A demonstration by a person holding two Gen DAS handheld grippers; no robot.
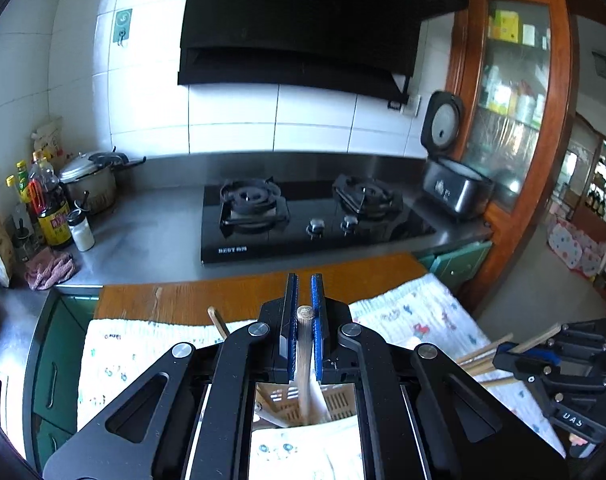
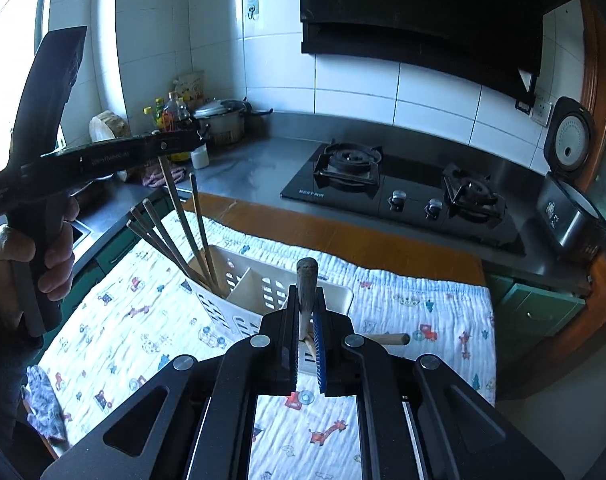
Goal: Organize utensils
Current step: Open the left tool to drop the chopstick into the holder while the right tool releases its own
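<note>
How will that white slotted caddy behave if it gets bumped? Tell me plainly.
The caddy looks like thin perforated plastic, so probably light and easily shoved. The chopsticks lean far out past one end, so it may tip that way. The soft cloth under it could bunch rather than let it slide.

gas stove [image 1: 303, 216], rice cooker [image 1: 455, 184], pressure pot [image 1: 91, 180], sauce bottles [image 1: 51, 208].

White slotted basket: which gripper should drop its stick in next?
Left. The left gripper holds a pale wooden chopstick reaching into the end compartment of the white slotted plastic basket, beside the other chopsticks; opening should finish it. The right gripper holds a dark-tipped wooden stick at the near rim, seemingly outside.
</note>
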